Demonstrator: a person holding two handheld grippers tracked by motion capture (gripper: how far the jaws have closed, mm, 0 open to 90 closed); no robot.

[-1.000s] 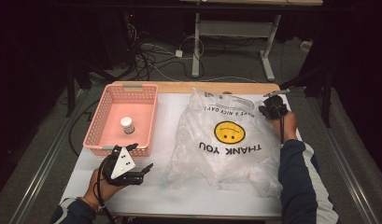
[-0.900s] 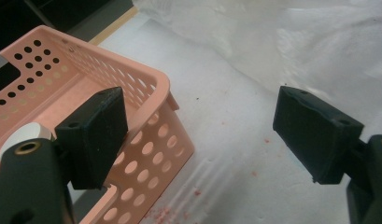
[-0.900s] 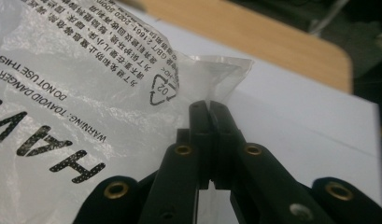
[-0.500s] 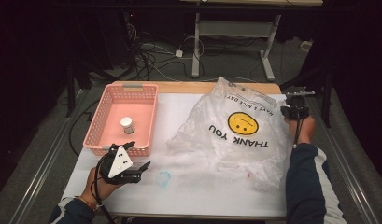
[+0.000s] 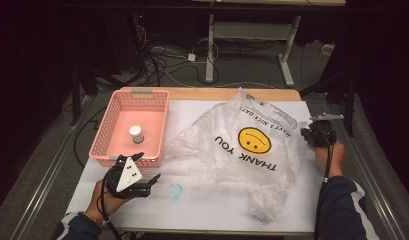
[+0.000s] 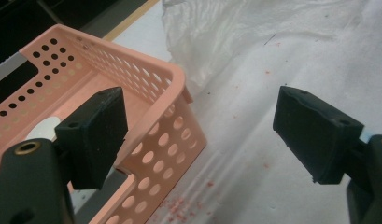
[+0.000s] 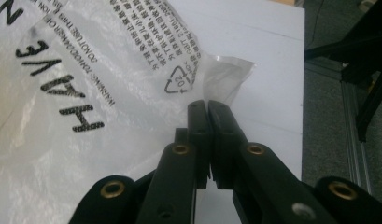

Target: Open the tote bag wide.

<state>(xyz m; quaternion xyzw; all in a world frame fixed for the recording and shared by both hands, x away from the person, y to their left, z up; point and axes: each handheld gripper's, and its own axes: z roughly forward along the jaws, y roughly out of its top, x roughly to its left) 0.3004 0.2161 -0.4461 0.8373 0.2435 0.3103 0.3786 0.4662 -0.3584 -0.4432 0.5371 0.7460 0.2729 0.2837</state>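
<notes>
Crinkled translucent plastic bag [image 5: 242, 150]; yellow smiley, black lettering.

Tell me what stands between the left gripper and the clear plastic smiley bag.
Nothing visible does. The open left gripper sits by the near corner of the pink perforated plastic basket, and bare white table cover runs from it to the clear plastic smiley bag. The right gripper is shut on the bag's edge.
</notes>
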